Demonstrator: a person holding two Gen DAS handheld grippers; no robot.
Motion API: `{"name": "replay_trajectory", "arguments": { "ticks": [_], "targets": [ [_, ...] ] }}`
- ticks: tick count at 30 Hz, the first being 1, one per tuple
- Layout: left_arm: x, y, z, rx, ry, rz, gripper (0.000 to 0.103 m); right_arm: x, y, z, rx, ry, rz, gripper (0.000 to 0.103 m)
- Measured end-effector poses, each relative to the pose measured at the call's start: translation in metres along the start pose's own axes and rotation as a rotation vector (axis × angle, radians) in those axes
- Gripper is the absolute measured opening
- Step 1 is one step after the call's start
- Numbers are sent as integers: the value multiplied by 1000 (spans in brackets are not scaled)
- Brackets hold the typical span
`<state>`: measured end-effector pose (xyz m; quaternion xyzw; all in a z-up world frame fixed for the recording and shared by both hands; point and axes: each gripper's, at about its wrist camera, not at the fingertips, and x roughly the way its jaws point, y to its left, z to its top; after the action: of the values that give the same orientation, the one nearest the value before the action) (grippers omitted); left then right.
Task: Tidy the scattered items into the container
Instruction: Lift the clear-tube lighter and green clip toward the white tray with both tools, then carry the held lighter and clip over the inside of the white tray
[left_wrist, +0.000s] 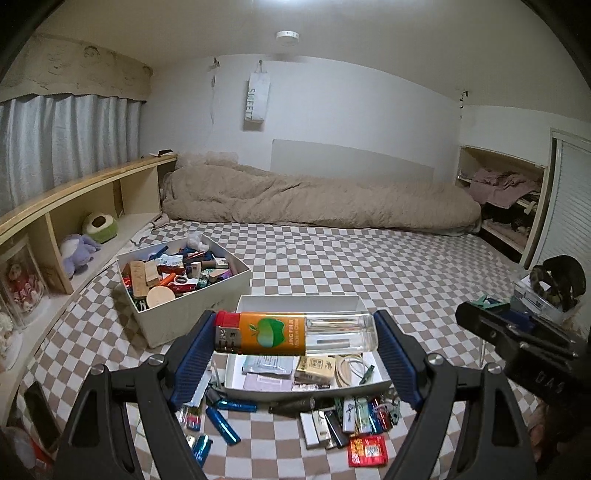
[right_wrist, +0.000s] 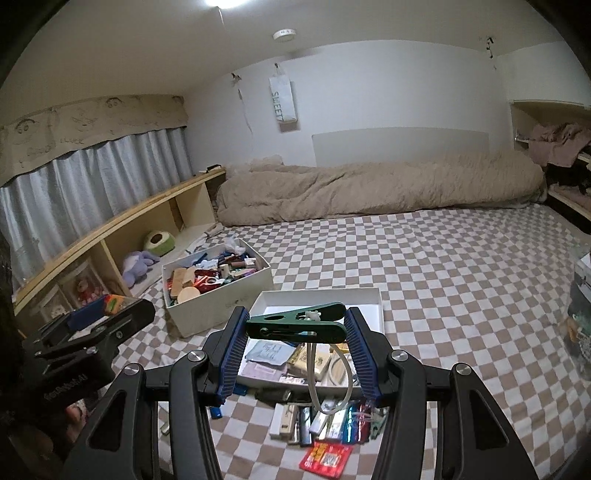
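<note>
My left gripper (left_wrist: 295, 334) is clamped on an orange-labelled lighter (left_wrist: 295, 332), held crosswise above the shallow white tray (left_wrist: 255, 389). My right gripper (right_wrist: 295, 325) pinches a green clip (right_wrist: 295, 321) with a pale cord loop (right_wrist: 328, 376) dangling below it, over that tray (right_wrist: 376, 306).

Surface: a bed under a brown-and-white checked sheet (left_wrist: 369, 266). Nearest me, loose lighters (left_wrist: 332, 421) and a red packet (left_wrist: 367, 450) lie just before the tray's near edge. The tray holds packets and a coiled cord.

Beyond, left: a deeper white box (left_wrist: 192, 310), heaped full. Right of both the sheet lies open to the rolled beige duvet (left_wrist: 314, 199) by the far wall. A wooden shelf (left_wrist: 74, 206) lines the left side.

Both tray fronts sit partly behind my fingers; labels are unreadable.
</note>
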<state>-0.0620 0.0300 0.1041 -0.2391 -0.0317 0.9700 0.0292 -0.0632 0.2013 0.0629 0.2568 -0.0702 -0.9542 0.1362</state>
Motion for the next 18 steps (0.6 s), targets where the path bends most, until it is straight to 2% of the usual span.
{"name": "replay_trajectory", "arguments": {
  "ticks": [18],
  "targets": [
    [160, 26, 4, -15, 167, 18, 84, 152, -26, 13, 50, 174, -29, 54]
  ]
}}
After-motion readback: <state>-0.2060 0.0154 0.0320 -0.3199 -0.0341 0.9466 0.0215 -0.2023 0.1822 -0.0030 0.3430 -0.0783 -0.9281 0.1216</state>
